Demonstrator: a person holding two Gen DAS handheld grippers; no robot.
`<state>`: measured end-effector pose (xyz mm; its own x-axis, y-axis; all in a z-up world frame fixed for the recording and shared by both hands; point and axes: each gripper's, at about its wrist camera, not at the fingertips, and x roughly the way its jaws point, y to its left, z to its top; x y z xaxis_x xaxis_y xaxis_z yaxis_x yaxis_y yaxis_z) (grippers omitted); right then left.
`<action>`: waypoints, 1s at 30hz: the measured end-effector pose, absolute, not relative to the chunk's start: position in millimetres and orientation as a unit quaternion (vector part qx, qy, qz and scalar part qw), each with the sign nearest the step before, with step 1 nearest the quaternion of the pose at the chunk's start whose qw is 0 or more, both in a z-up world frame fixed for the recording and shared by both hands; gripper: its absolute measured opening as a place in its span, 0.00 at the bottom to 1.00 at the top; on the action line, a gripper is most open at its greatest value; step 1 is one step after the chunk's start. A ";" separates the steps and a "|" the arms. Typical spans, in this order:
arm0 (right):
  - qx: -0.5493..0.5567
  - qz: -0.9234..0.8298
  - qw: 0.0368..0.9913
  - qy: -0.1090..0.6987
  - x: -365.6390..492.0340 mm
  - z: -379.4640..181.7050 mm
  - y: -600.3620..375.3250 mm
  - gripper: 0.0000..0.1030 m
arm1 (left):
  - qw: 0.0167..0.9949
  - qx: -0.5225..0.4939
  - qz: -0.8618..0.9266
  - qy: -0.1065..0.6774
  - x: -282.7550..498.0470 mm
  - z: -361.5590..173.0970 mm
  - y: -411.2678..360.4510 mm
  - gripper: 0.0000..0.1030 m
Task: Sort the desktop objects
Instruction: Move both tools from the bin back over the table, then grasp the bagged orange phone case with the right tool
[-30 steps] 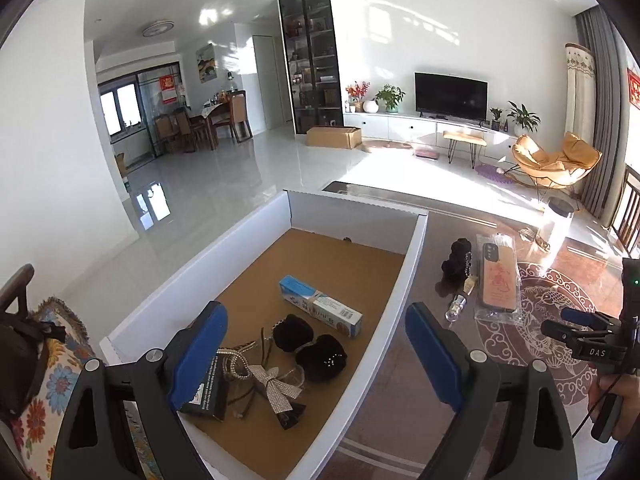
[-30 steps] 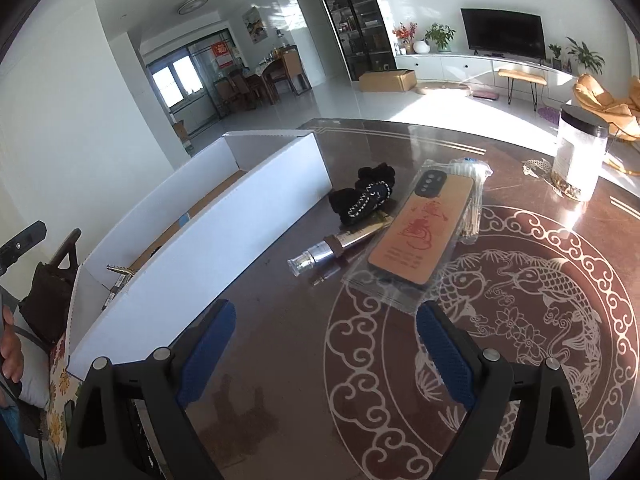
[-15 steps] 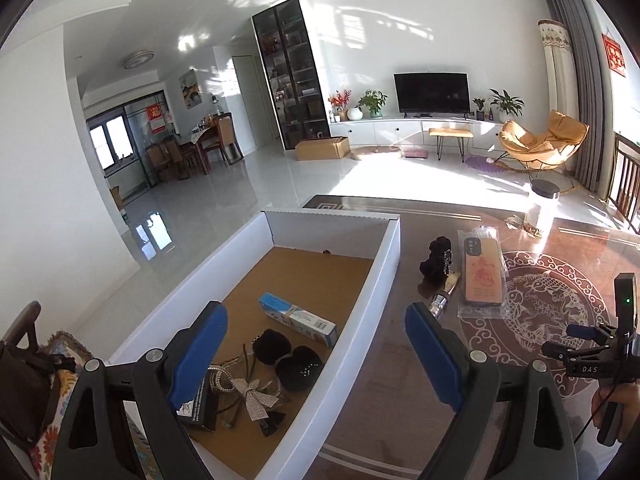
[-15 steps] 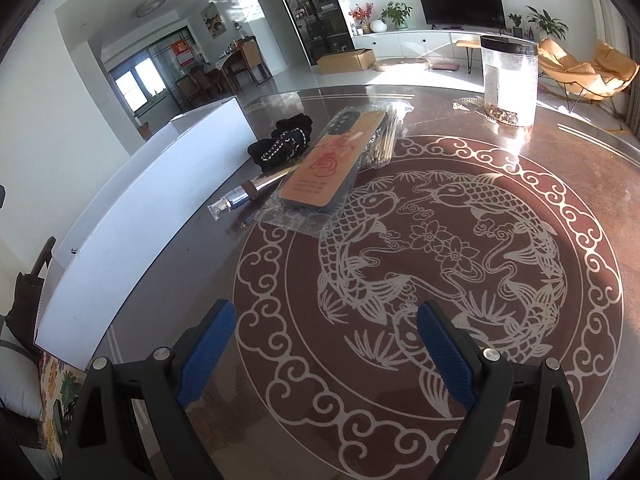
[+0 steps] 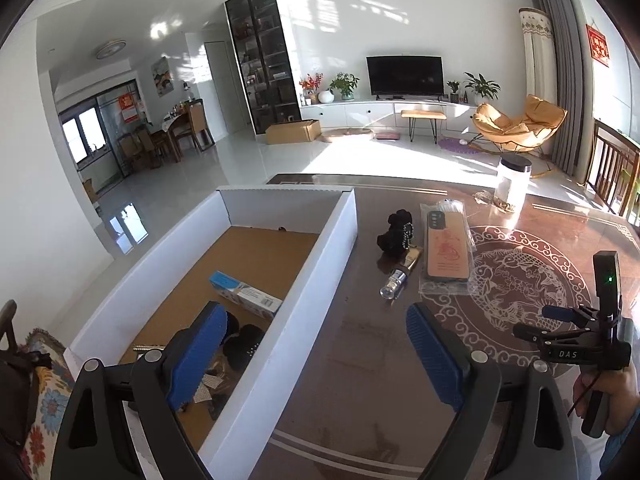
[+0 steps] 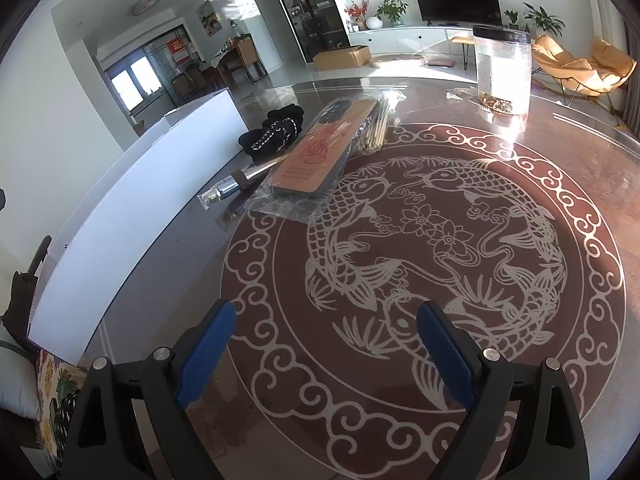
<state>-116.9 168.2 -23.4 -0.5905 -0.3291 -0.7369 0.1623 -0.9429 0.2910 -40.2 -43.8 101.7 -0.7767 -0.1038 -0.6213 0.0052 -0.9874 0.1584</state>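
Inside white box [image 5: 260, 400], blue carton [image 5: 244, 294], black pouches [image 5: 244, 340]

The bench [image 6: 580, 168] is glossy reddish brown, with a pale silvery medallion [image 6: 424, 232] of two fish, flowers and curling cloud scrolls, and thin pale lines near its edge. The box [image 5: 248, 392] has white walls and a plain tan cardboard floor. In it lie a blue and white carton [image 5: 244, 294] and black pieces [image 5: 244, 342] with small sparkling dots. On the bench, the phone case [image 6: 316, 152] is orange-tan with a red drawing and dark edge, in clear wrap. The black fabric item [image 6: 276, 136] carries a white bead chain. The small bottle [image 6: 228, 188] is silver and brown. The jar [image 6: 502, 72] is clear with a black lid. Both the left gripper [image 5: 312, 356] and the right gripper [image 6: 324, 356] are black with blue textured pads.
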 end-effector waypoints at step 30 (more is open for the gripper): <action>0.508 -0.861 0.006 -0.032 -295.4 -47.4 56.4 0.99 | 0.018 0.405 -0.914 0.015 -62.0 -34.2 -37.4 0.89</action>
<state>-295.4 56.4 -47.4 -0.4840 -0.0427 -0.8740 -0.0229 -0.9978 0.0614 -62.0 -37.4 -34.2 -0.6708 -0.0212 -0.7413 0.0449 -0.9989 -0.0120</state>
